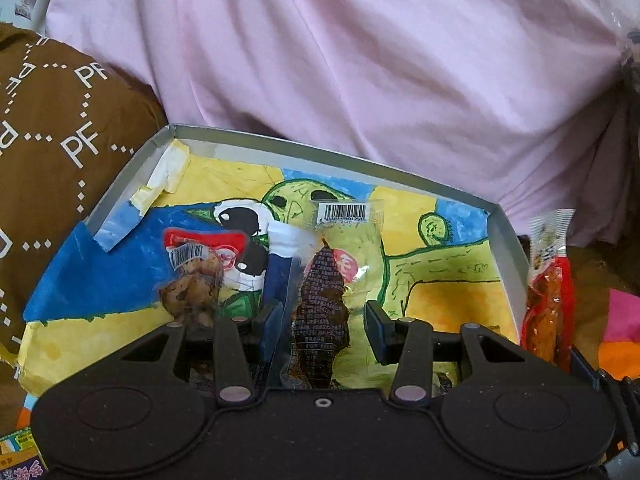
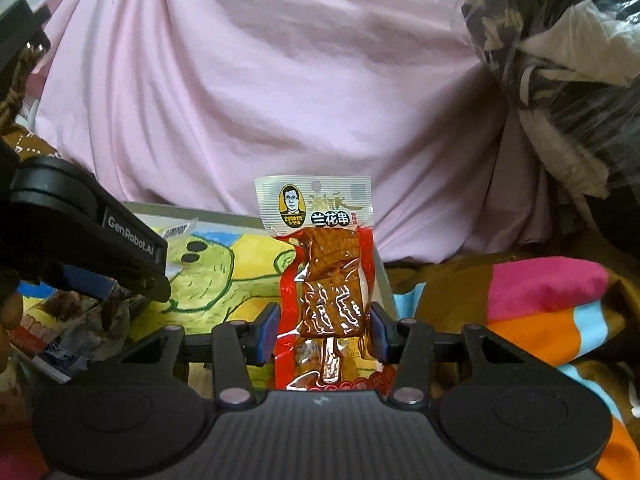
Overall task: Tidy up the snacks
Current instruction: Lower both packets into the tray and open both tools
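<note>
Right gripper (image 2: 325,330) clamps the red snack pack (image 2: 326,280) upright at the tray's (image 2: 256,222) right wall, left gripper (image 1: 320,322) grips a dark snack (image 1: 322,304) over the tray; slippery wrappers risk sliding, landing outside it.

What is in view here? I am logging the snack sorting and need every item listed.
Shallow grey cardboard tray lined with a child's painting: one, grey with yellow, blue and green, on the bed.
Clear packet of dark brown snack with barcode: one, between the left gripper's fingers, over the tray.
Clear red-topped packet of brown lumps: one, lying in the tray, left.
Red-edged clear packet of brown tofu skewer: one, upright between the right gripper's pads.
Pink sheet: one, behind the tray.
Brown patterned cloth: one, left of the tray.
Striped multicolour cloth: one, right of the tray.
Left gripper: black, blue pads.
Right gripper: black, blue pads.
</note>
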### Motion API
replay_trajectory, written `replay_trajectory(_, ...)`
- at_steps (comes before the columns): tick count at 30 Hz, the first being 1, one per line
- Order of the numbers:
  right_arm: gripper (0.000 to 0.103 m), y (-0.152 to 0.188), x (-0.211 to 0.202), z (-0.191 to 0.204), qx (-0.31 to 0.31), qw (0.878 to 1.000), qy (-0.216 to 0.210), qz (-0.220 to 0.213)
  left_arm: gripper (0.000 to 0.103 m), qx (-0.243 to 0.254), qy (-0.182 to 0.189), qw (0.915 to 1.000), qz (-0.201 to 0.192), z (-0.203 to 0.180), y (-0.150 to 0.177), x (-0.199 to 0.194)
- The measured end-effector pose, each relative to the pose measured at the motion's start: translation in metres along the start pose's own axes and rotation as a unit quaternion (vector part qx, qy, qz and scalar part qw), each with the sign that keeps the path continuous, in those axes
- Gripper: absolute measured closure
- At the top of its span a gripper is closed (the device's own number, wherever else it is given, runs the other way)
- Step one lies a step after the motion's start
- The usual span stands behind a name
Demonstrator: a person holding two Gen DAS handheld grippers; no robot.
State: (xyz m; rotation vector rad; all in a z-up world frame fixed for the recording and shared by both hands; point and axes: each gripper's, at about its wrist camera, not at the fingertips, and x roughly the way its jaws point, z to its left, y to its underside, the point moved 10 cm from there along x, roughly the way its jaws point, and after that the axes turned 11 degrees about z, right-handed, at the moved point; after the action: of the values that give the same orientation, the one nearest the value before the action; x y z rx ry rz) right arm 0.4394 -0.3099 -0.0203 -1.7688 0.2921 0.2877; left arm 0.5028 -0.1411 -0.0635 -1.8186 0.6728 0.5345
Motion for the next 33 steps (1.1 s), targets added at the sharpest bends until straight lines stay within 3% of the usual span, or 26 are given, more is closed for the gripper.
replay_trajectory(5,0.050,0.003,0.014,0.004,-0.005,1.000,-0.008,0.019,0.056,0.009,0.003,0.9999,0.005,-0.001,0.001,0.003)
replay_trajectory(12,0.033,0.005,0.020,0.003,-0.004,1.000,-0.007,0.027,0.053,0.009,0.011,0.9999,0.009,-0.001,0.002,0.003)
replay_trajectory(25,0.004,-0.007,0.001,-0.001,0.021,1.000,-0.007,0.008,0.022,-0.007,0.013,0.9997,-0.018,0.007,0.000,-0.023)
replay_trajectory(33,0.000,-0.013,-0.034,-0.014,0.072,0.997,0.006,-0.020,0.006,-0.012,0.000,0.9983,-0.057,0.016,-0.003,-0.063)
